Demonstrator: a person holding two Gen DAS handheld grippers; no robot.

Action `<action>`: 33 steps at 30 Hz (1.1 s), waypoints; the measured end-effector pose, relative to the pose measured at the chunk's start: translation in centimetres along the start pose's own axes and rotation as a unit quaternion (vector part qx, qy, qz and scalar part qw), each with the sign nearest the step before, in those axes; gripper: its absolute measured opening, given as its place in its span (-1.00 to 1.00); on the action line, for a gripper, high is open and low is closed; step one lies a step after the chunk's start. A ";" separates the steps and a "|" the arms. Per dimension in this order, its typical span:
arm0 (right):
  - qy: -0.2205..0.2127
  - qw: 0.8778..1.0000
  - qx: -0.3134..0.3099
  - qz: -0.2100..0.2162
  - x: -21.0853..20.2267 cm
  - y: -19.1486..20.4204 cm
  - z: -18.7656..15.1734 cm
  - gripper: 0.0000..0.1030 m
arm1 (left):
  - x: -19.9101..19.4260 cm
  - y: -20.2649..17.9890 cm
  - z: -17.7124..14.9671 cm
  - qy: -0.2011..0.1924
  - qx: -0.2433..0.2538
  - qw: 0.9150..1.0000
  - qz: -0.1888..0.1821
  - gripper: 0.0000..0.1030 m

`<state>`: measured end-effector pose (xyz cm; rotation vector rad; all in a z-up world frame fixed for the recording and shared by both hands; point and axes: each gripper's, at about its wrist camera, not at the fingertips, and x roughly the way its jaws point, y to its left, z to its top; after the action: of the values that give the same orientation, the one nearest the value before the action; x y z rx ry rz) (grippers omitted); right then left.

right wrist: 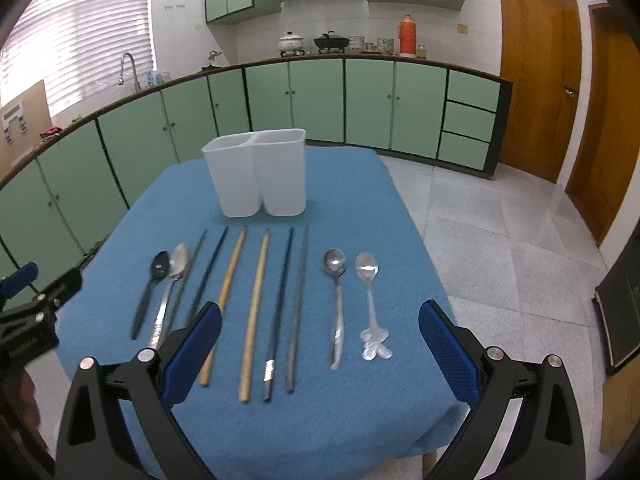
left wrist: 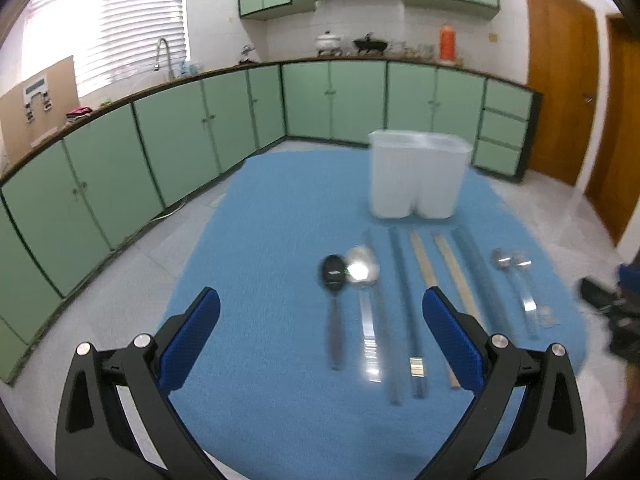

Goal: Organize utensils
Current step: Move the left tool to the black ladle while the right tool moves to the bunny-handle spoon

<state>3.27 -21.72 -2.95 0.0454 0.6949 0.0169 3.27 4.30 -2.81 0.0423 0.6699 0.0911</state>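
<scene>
A white two-compartment holder [right wrist: 260, 174] [left wrist: 416, 174] stands empty at the far side of a blue cloth [right wrist: 360, 208] [left wrist: 280, 208]. In front of it lies a row of utensils: a black spoon [right wrist: 150, 292] [left wrist: 334, 292], a silver spoon [right wrist: 170, 292] [left wrist: 364, 292], dark chopsticks [right wrist: 206, 270], two wooden chopsticks [right wrist: 256, 308] [left wrist: 424, 264], more dark chopsticks [right wrist: 298, 304], and two silver spoons [right wrist: 336, 300] [right wrist: 370, 300]. My right gripper [right wrist: 320, 324] hovers open above the row's near ends. My left gripper [left wrist: 320, 312] is open above the left spoons, holding nothing.
Green cabinets [right wrist: 320, 100] line the far wall under a counter with pots [right wrist: 330, 42] and an orange flask [right wrist: 407, 34]. Wooden doors [right wrist: 536, 72] stand at the right. Grey tiled floor [right wrist: 500, 232] surrounds the table. A dark panel [right wrist: 620, 304] leans at the right edge.
</scene>
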 end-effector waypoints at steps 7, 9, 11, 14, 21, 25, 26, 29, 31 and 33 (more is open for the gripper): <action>0.027 0.999 0.018 -0.018 4.1 -2.1 0.1 0.88 | 6.8 2.5 0.5 0.067 -0.014 0.998 0.017 0.91; 0.028 0.999 0.018 -0.023 4.8 -2.4 0.1 0.88 | 7.9 2.3 0.8 0.078 -0.010 0.997 0.013 0.91; 0.031 0.999 0.020 -0.027 5.5 -2.6 0.1 0.88 | 9.3 2.1 1.2 0.084 -0.006 0.996 0.005 0.91; 0.035 0.999 0.022 -0.031 6.6 -2.9 0.1 0.87 | 11.2 1.6 1.8 0.097 -0.013 0.995 -0.002 0.90; 0.047 0.998 0.019 -0.036 8.6 -3.0 0.3 0.66 | 14.7 0.8 2.3 0.117 -0.015 0.993 -0.015 0.86; 0.054 0.998 0.015 -0.034 9.4 -2.9 0.5 0.62 | 16.5 0.8 2.3 0.137 -0.018 0.990 -0.023 0.51; 0.054 0.998 0.014 -0.034 9.6 -2.9 0.5 0.62 | 16.9 0.9 2.2 0.144 -0.021 0.989 -0.028 0.47; 0.058 0.998 0.011 -0.035 10.1 -2.8 0.5 0.62 | 17.4 0.7 2.0 0.148 -0.022 0.988 -0.037 0.47; 0.061 0.997 0.012 -0.036 10.4 -2.8 0.5 0.62 | 17.5 0.6 2.1 0.146 -0.019 0.988 -0.040 0.47; 0.064 0.997 0.012 -0.036 10.8 -2.8 0.5 0.62 | 17.5 0.5 2.2 0.146 -0.019 0.988 -0.044 0.47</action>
<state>11.87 -24.18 -9.59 0.0418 0.8253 -0.0579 18.26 6.52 -11.91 -0.0388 0.9608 0.0244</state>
